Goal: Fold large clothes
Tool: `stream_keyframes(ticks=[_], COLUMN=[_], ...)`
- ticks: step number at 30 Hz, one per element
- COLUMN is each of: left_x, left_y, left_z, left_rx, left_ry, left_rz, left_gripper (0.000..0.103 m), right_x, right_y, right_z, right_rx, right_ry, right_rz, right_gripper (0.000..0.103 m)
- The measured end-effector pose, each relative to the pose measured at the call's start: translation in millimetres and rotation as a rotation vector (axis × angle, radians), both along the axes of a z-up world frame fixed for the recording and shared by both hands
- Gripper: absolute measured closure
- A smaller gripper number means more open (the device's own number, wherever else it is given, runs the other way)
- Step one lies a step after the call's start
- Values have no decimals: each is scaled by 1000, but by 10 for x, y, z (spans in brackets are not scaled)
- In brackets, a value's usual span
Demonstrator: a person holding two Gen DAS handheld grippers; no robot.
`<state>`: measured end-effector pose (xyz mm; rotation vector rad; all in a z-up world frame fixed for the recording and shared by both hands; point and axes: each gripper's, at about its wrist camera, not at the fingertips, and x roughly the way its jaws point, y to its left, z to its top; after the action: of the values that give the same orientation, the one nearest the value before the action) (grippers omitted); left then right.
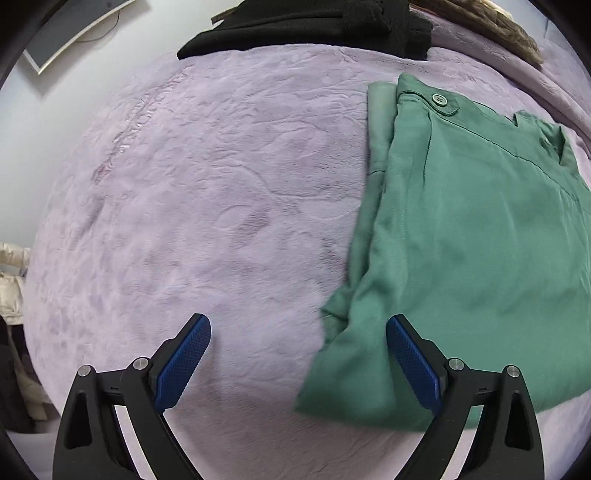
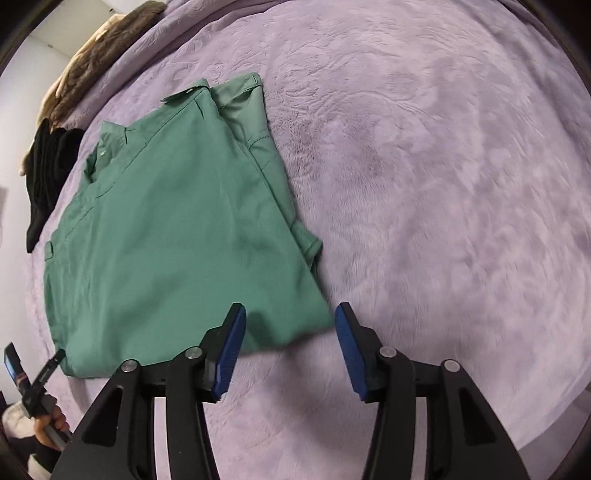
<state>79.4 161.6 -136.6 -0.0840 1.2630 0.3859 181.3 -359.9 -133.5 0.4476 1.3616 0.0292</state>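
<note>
So the green button-up shirt (image 1: 461, 240) is lying folded into a rough rectangle on the lilac plush blanket (image 1: 207, 192) that covers the bed. Its long axis runs away from both cameras, with the collar end and a buttoned tab pointing to the far side and the bottom edge sitting closest to the grippers. One sleeve is tucked along the side, paler and layered under the main panel; in the left wrist view that's the shirt's left edge, in the right wrist view it's the right edge (image 2: 255, 122).

The left gripper (image 1: 298, 354) has its blue-padded jaws spread wide with nothing between them, hovering over the blanket right at the shirt's near left corner. Its right-hand finger overlaps the green fabric in the picture, but can't tell if it actually touches.

The right gripper (image 2: 290, 350) is spread too and holding nothing, sitting at the near right corner of the shirt (image 2: 177, 229), whose corner lies between its fingers.

Further back there's a black folded garment (image 1: 314, 26) and a brown fuzzy throw (image 2: 107, 48) at the far edge of the bed.
</note>
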Motion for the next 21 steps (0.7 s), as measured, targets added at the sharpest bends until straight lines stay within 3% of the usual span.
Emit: stream_keyframes(ticks=[5,17,19,21], left_x=[-136,-283,-305,-315], left_y=[34,-27,-36,-25], left_z=[129,297,310,307], left_rx=[-3,-75,-80,-85], left_ry=[19,27,29,32], left_rz=[-16,-71,-80,-86], left_gripper=[6,6,6,6], right_x=[-268,-597,-622,-634], right_y=[233,1236,1331,1407], right_z=[103,77,82,87], right_rx=[80,178,185,200], right_ry=[21,81,82,78], right_rz=[-16,85,99,105], right_gripper=[33,33,21,21])
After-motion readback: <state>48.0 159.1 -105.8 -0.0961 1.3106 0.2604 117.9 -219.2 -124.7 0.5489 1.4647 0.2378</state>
